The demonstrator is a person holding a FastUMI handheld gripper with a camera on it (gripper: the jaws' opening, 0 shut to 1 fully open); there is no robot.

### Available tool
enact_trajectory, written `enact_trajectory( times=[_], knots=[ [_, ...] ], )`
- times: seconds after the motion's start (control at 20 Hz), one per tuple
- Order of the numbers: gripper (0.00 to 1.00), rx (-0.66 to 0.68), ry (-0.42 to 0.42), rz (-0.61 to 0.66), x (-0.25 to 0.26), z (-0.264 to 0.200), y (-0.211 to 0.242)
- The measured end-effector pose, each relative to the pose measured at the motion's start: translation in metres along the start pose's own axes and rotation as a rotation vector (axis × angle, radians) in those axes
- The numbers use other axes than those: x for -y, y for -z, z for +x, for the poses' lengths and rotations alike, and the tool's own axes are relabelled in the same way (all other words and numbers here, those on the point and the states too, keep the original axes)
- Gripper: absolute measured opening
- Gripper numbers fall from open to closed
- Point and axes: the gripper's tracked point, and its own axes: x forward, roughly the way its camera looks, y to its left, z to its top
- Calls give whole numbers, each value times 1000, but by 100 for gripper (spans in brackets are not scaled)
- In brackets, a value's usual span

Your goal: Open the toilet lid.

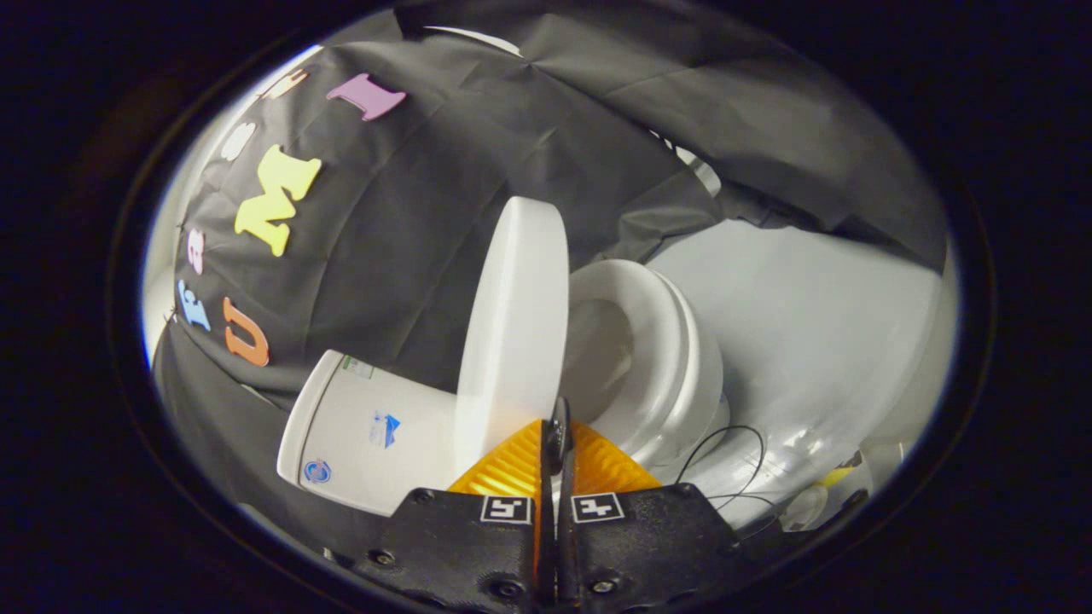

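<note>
Tool [556,443] fingers together beside raised white lid [512,324]

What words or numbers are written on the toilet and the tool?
Stickers on the tank: too small and blurred to read.
Markers on the tool: square patterns, no words.
The tool's fingers are shut, tips at the raised lid's edge.

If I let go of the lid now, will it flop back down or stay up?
Probably stays: the lid stands raised off the seat, leaning toward the tank. It looks rigid, smooth, perhaps slippery. The claw is closed at its edge.
</note>
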Motion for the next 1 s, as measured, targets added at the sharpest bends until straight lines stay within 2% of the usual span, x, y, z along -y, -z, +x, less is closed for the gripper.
enact_trajectory(
  times=[0.2, 0.4, 0.6, 1.0],
  knots=[
    [4, 23, 4, -73, -20, -6, -3],
    [4, 22, 65, -91, -21, -5, -1],
    [4, 21, 53, -87, -29, -8, -4],
    [4, 49, 29, -181, -61, -16, -5]
  ],
)
